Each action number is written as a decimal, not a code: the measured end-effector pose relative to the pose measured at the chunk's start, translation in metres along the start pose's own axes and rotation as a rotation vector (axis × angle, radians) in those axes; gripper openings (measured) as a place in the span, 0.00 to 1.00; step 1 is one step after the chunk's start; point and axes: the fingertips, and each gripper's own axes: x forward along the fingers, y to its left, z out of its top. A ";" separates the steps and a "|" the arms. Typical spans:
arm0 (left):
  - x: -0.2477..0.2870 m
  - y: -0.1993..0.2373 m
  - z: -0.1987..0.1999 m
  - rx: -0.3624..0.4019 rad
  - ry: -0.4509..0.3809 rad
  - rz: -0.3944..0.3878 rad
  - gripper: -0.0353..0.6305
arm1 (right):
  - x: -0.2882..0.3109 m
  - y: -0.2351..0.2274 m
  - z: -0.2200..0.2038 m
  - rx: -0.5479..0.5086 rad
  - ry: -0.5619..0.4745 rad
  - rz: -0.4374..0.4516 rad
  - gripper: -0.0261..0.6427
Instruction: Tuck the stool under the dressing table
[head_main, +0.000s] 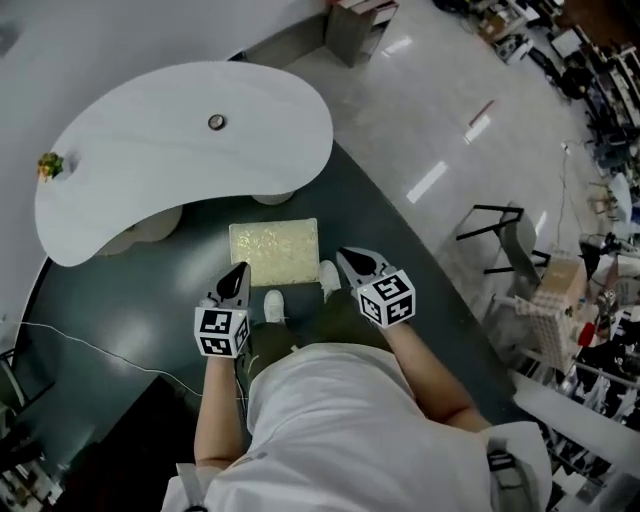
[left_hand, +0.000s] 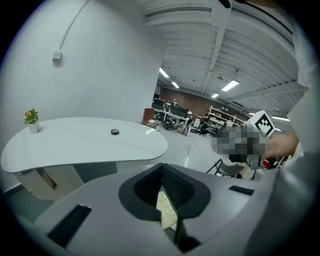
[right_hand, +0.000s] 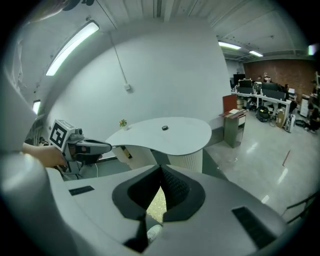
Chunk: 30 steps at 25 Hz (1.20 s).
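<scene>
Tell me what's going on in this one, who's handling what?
A person stands on a dark carpet facing a white curved dressing table, with a hand-held gripper in each hand. The cream-topped stool sits on the floor just in front of the person, not yet tucked under the table. The left hand-held gripper and right hand-held gripper are both shut and empty, held by the stool's near corners without gripping it.

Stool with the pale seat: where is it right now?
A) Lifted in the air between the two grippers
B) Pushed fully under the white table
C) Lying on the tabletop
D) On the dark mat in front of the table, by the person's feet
D: in the head view the stool stands on the dark mat, short of the dressing table, just ahead of the person's white shoes.
</scene>
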 end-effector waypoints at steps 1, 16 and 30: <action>0.003 0.000 -0.001 -0.018 0.001 0.021 0.06 | 0.005 -0.005 0.000 -0.012 0.016 0.023 0.06; 0.043 -0.007 -0.094 -0.301 0.082 0.332 0.07 | 0.102 -0.063 -0.050 -0.256 0.330 0.334 0.14; 0.072 -0.039 -0.212 -0.561 0.154 0.448 0.28 | 0.168 -0.078 -0.150 -0.621 0.576 0.475 0.31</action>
